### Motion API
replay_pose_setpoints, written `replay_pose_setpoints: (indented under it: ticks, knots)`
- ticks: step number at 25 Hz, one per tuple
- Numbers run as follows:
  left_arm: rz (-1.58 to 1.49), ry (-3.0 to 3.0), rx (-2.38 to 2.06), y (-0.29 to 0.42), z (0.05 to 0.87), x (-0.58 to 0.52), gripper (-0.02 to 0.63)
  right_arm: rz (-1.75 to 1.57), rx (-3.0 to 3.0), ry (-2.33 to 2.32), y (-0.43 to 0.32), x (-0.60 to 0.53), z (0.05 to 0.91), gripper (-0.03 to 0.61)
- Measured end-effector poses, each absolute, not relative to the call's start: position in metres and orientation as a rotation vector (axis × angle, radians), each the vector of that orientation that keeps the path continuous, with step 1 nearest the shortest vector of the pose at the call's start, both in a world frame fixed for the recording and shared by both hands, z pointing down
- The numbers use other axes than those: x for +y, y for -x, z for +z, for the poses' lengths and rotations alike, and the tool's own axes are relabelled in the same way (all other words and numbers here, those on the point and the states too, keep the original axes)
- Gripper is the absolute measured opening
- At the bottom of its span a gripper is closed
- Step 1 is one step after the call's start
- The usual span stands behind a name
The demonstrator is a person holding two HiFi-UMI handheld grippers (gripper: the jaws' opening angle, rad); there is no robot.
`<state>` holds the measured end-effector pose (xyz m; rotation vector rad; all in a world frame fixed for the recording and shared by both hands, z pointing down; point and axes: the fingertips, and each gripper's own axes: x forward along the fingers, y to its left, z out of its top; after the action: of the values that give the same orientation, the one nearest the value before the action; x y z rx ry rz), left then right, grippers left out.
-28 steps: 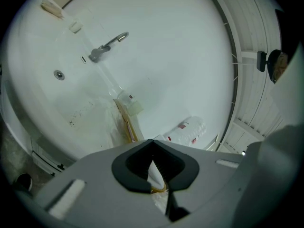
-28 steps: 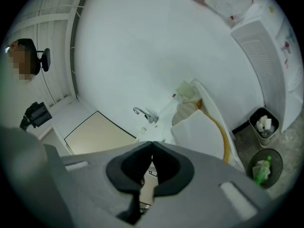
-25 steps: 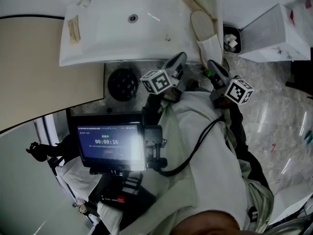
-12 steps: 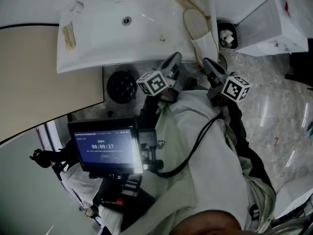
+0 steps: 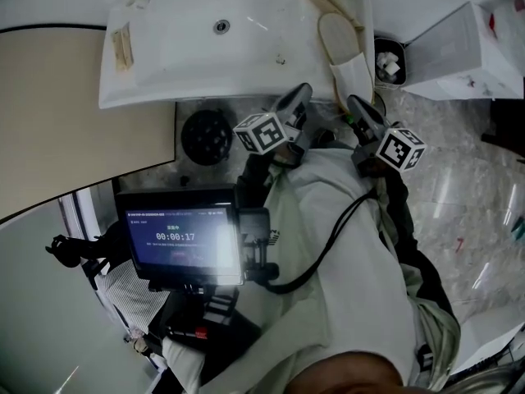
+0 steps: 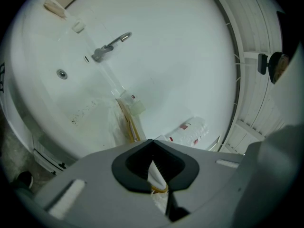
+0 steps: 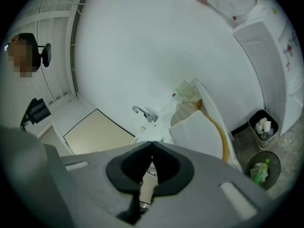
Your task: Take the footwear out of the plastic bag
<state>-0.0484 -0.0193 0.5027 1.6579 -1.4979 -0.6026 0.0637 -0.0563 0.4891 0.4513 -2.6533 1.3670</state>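
Observation:
A pair of white slippers with tan soles lies on the right rim of the white sink, toes toward me. I cannot make out its plastic bag. Both grippers hang close to my chest, short of the sink's front edge. My left gripper is shut and points at the sink; its own view shows the slippers beyond its shut tips. My right gripper is also shut, with nothing between its jaws, and the slippers lie ahead to its right.
A small bin of crumpled tissue stands on the floor right of the sink, next to a white cabinet. A round floor drain sits below the sink. A lit screen hangs at my chest. A faucet is at the sink's back.
The head view swayed slightly and came back. Both grippers stay shut in nearly the same place below the sink's edge. The slippers have not moved.

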Motion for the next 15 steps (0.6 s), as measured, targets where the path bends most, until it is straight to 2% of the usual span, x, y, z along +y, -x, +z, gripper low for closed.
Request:
replay_pose_setpoints:
  ticks: [15]
  knots:
    - [-0.589,-1.661,-1.484,0.0417,0.5055,-0.019,0.008,1.339,-2.645,-0.479,-0.0684,-0.0562,0.4917,0.002]
